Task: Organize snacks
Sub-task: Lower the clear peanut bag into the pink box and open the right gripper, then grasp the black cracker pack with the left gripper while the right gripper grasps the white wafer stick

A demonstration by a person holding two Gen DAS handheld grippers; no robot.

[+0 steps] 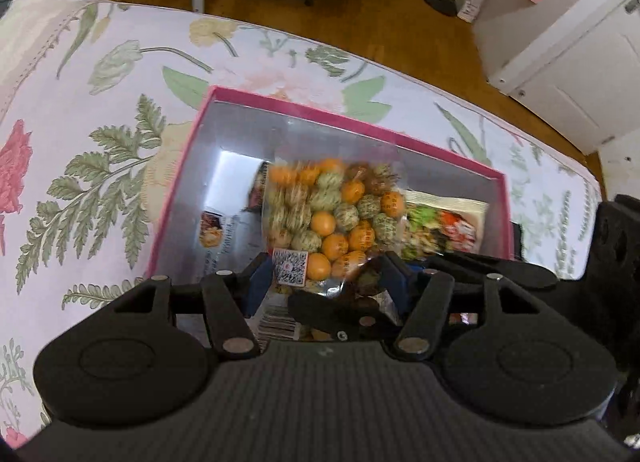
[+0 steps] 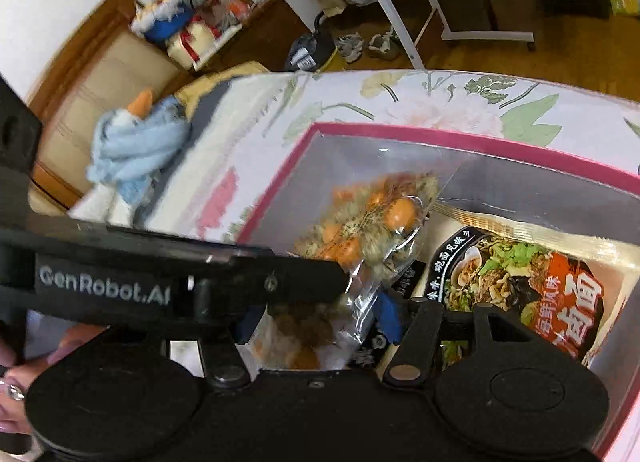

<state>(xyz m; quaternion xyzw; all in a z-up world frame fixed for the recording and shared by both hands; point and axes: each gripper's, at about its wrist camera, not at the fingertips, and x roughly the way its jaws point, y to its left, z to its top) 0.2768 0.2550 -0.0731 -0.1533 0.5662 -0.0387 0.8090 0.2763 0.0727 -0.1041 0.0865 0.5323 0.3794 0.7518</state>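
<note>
Left wrist view, centre: left gripper (image 1: 326, 282) clamped on the clear candy bag (image 1: 332, 214), held over the pink box (image 1: 344, 122). Right wrist view, lower centre: right gripper (image 2: 316, 318) grips the same bag. Placing step; next, lower beside the noodle packet (image 2: 532, 282) and release.

"GenRobot.AI" on the left gripper (image 2: 316, 298); noodle packet (image 2: 532, 282) characters perhaps Chinese

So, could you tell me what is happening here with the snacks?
A person with a gripper in each hand is lowering a clear bag of orange and speckled round snacks into a pink-rimmed box on a floral bedspread. Both the left gripper and the right gripper have the bag's near end between their jaws. A noodle packet already lies in the box.
</note>
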